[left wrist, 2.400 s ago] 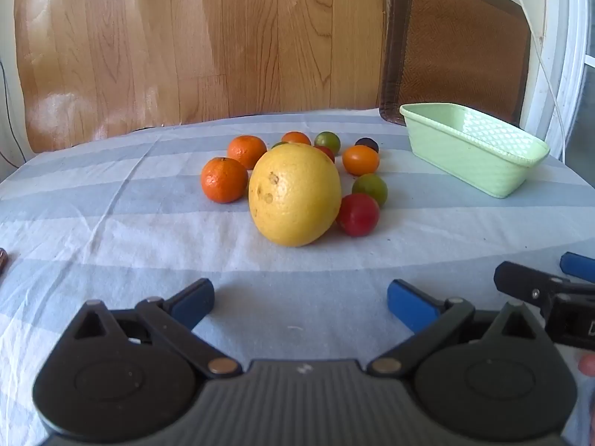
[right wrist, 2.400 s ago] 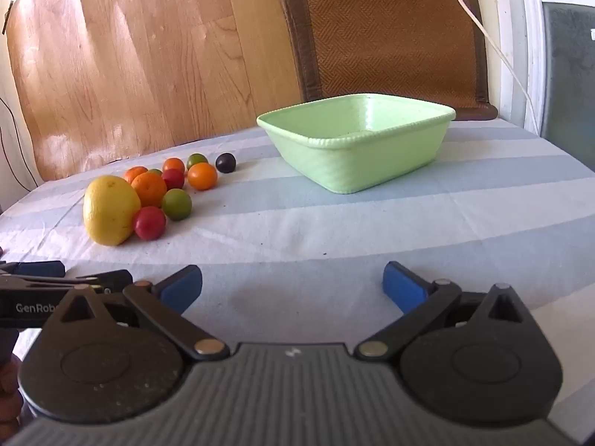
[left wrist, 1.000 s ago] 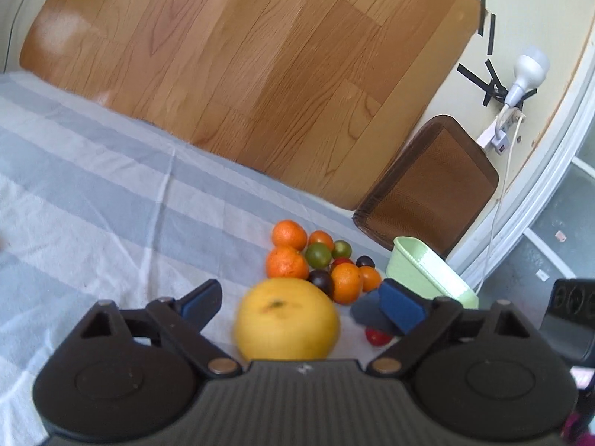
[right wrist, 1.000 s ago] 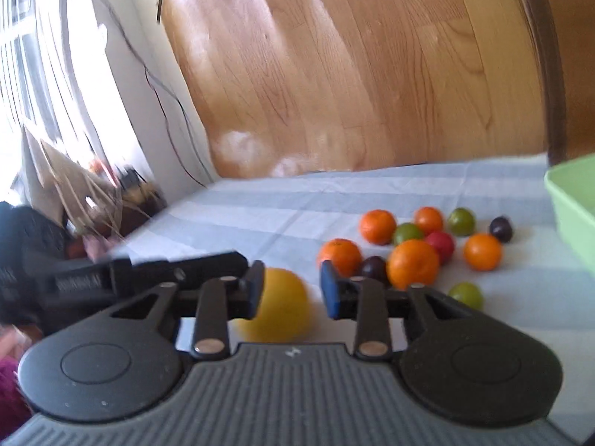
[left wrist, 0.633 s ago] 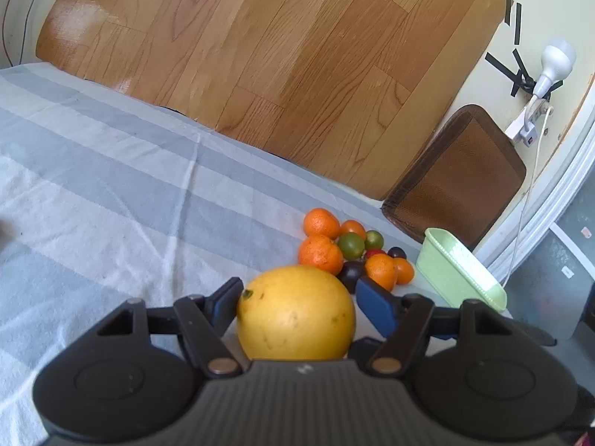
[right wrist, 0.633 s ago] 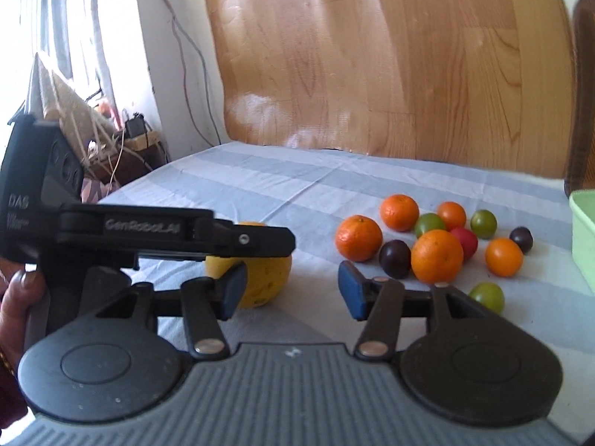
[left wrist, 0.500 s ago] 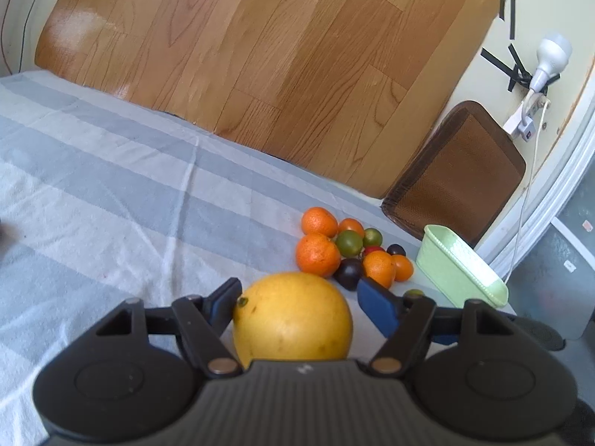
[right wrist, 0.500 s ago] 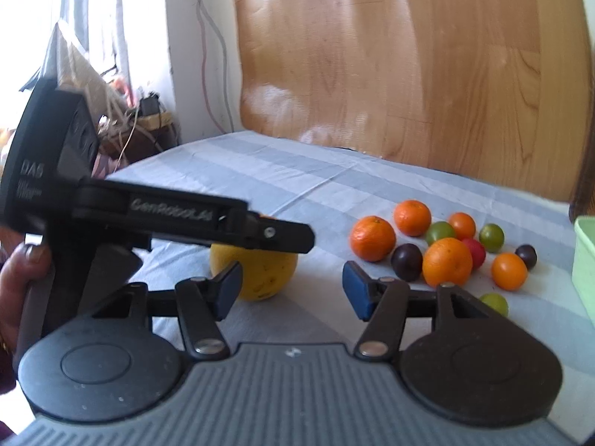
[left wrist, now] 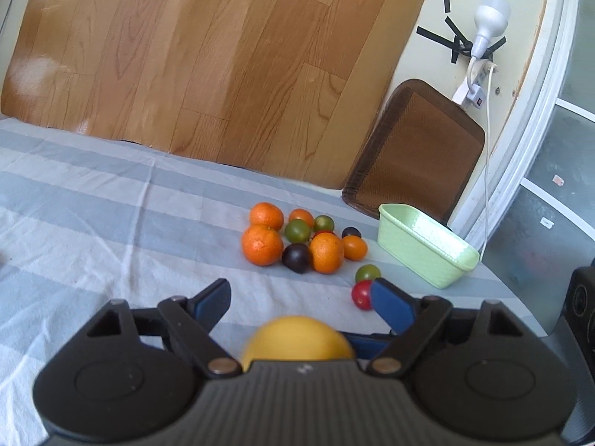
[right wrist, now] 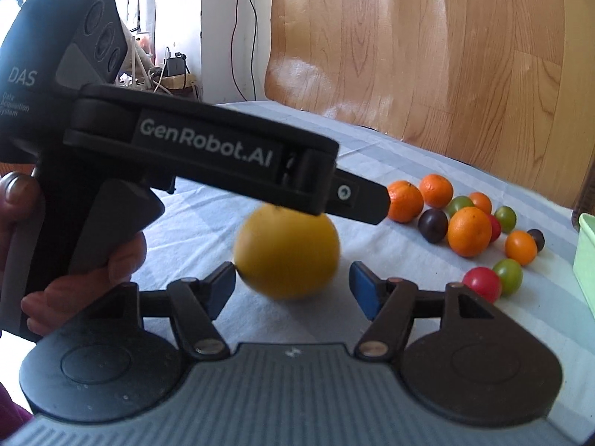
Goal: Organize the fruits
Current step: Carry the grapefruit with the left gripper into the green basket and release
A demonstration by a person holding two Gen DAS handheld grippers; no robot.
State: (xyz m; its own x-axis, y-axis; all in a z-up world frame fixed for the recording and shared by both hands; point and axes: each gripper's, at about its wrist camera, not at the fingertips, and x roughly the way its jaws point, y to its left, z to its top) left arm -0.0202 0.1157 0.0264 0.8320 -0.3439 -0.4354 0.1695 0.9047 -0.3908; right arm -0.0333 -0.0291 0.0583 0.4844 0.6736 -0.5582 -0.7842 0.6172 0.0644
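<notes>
A big yellow grapefruit [right wrist: 287, 256] lies on the striped tablecloth. My right gripper [right wrist: 293, 284] is open, its blue pads on either side of the fruit, the left pad touching it. My left gripper [left wrist: 300, 299] is open and sits above the grapefruit [left wrist: 297, 340], which shows blurred low between its jaws. The left gripper body [right wrist: 208, 152] crosses over the fruit in the right wrist view. A cluster of oranges [left wrist: 261, 244], dark plums and small green and red fruits [left wrist: 361, 293] lies farther on. The pale green basket [left wrist: 425, 249] stands to the right.
A brown woven chair back [left wrist: 412, 148] stands behind the basket. A wood-grain board [left wrist: 223, 67] leans at the table's far edge. A lamp and cable [left wrist: 483, 37] hang on the right wall. Clutter and cables [right wrist: 163, 70] lie off the table's left side.
My left gripper has opened wider and risen, so the grapefruit sits lower in its view. My right gripper has moved in around the grapefruit.
</notes>
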